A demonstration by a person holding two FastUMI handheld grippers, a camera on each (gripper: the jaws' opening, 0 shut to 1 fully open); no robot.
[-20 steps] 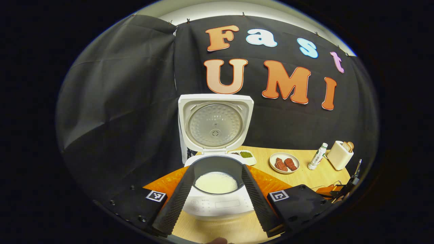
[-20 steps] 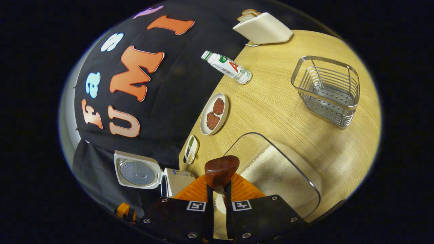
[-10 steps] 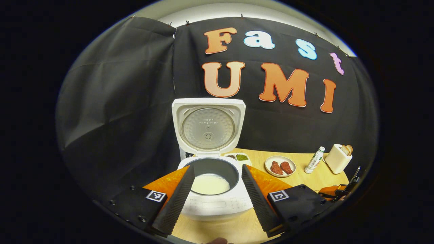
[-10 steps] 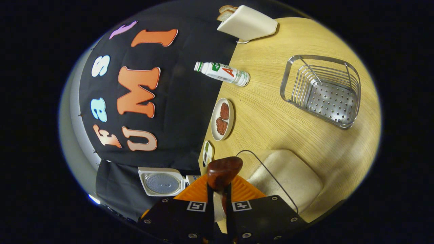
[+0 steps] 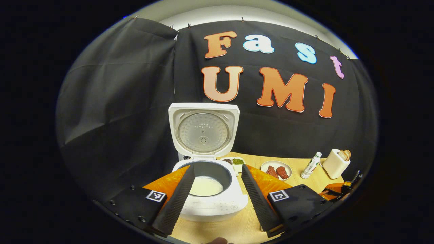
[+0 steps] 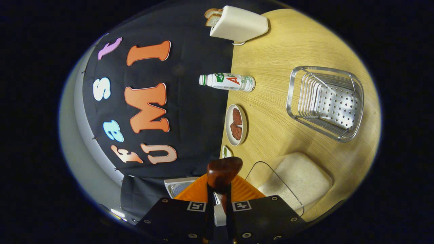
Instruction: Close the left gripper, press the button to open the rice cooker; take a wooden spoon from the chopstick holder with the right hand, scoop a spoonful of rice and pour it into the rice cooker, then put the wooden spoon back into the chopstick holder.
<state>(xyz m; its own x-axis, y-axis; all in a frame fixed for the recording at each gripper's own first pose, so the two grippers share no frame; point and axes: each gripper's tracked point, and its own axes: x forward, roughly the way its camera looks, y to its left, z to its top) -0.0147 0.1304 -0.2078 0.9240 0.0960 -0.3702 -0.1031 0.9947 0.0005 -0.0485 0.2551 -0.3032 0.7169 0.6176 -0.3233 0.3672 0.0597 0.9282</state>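
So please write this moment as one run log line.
rice cooker: lid open | right gripper: shut on wooden spoon | left gripper: open

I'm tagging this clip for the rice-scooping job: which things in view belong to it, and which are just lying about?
Part of the job:
rice cooker, lid up, rice inside
wooden spoon, clamped in the right gripper
clear rice container
metal chopstick holder
left gripper, open

Just lying about:
plate of meat
drink bottle
toaster with bread
small dish of beans
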